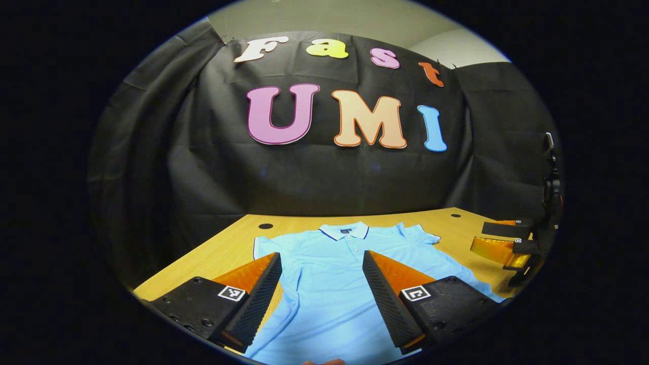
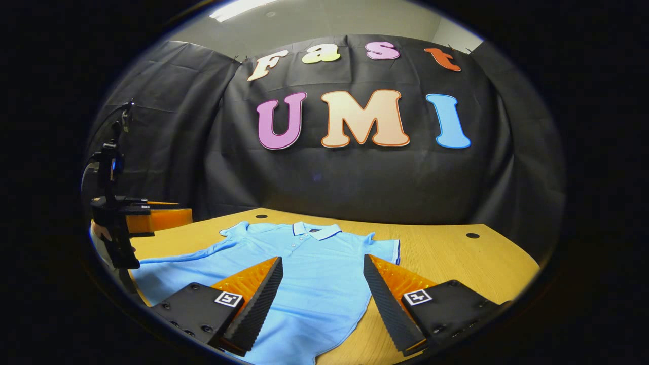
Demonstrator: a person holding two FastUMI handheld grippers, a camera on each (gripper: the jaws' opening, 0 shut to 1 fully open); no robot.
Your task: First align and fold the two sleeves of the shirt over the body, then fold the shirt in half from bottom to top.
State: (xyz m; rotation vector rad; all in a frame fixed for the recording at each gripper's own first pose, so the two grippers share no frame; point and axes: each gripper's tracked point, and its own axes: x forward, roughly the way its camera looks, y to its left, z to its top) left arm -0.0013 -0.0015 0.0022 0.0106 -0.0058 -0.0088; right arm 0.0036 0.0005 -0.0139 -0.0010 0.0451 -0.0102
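A light blue polo shirt [image 1: 324, 284] lies flat on the wooden table [image 1: 223, 248], collar [image 1: 344, 231] at the far side and both short sleeves spread out. My left gripper [image 1: 321, 254] hovers open over the shirt's body, holding nothing. In the right gripper view the same shirt [image 2: 314, 289] lies under my right gripper [image 2: 322, 258], which is also open and empty, with one sleeve [image 2: 388, 248] just beyond its right finger. The right gripper [image 1: 479, 237] also appears at the table's right edge in the left gripper view.
Bare table [image 2: 456, 263] stretches right of the shirt, with a round cable hole [image 2: 472, 235] in it. A hand [image 2: 101, 232] holds the left gripper [image 2: 167, 218] at the far left. The black cloth wall stands behind the table.
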